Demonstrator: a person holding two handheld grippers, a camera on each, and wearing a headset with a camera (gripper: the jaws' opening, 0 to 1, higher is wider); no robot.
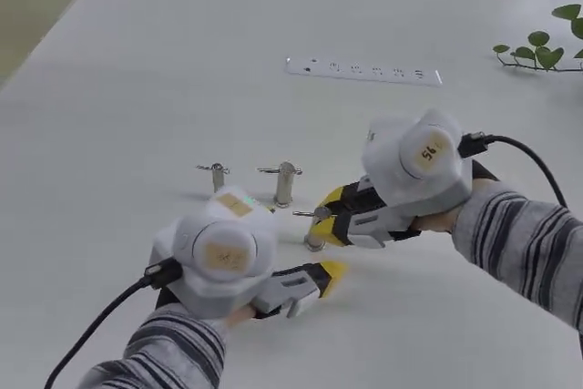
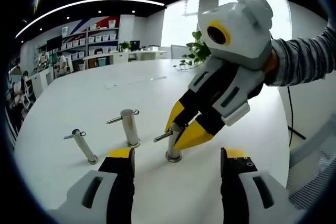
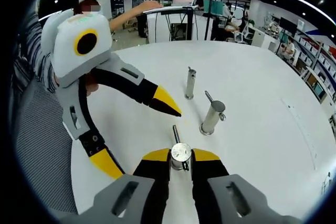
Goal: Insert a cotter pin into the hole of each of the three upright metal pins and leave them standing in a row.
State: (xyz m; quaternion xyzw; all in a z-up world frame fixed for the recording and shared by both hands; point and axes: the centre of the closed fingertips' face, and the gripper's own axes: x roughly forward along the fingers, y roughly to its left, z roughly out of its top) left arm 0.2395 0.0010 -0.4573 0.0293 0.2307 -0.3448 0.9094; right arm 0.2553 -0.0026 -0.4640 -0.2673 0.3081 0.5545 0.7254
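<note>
Three upright metal pins stand in a row on the white table (image 1: 182,70). The far pin (image 1: 218,177) (image 2: 84,145) (image 3: 190,82) and the middle pin (image 1: 284,184) (image 2: 129,127) (image 3: 211,116) each carry a cotter pin through the top. My right gripper (image 1: 323,220) (image 3: 181,157) is shut on the head of the near pin (image 1: 314,241) (image 2: 173,149) (image 3: 181,152), from which a cotter pin (image 2: 163,137) (image 3: 176,132) sticks out sideways. My left gripper (image 1: 305,248) (image 2: 178,153) is open, its jaws wide apart on either side of that near pin without touching it.
A white power strip (image 1: 363,70) lies further back on the table. Green plant leaves (image 1: 542,47) reach in at the far right edge. A black cable (image 1: 537,166) trails from the right gripper, another (image 1: 100,325) from the left.
</note>
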